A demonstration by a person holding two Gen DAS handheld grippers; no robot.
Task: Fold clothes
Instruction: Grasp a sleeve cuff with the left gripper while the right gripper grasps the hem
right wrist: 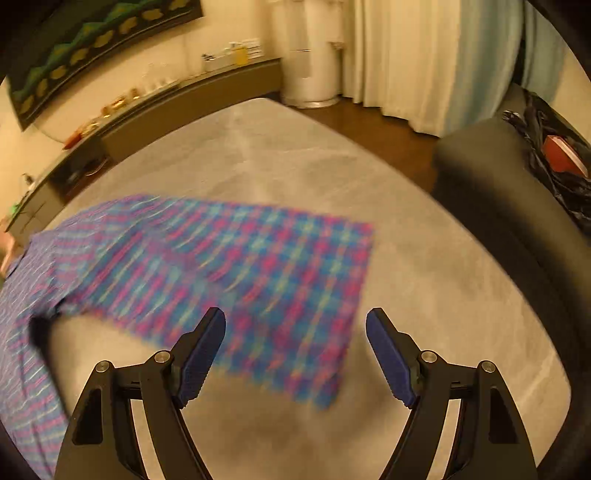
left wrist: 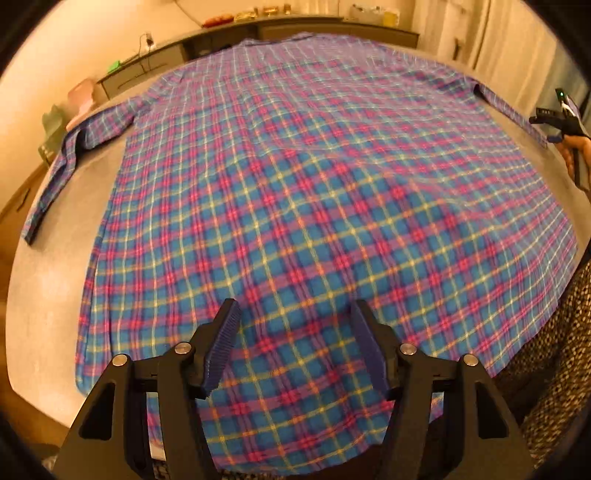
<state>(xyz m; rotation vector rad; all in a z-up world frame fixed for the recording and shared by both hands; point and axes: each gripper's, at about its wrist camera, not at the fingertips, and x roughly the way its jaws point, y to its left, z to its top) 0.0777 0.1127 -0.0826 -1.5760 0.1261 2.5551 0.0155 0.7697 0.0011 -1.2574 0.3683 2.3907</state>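
Observation:
A blue, pink and yellow plaid shirt lies spread flat, back up, on a grey table. Its left sleeve runs down toward the table's left edge. My left gripper is open and empty, just above the shirt's near hem. My right gripper is open and empty, hovering above the shirt's right sleeve, which lies flat and is blurred by motion. The right gripper also shows in the left wrist view at the end of that sleeve.
A long dark sideboard with small items stands behind the table. A black chair with a dark bag stands at the table's right. White curtains and a white cylinder stand beyond. Bare grey table surrounds the sleeve.

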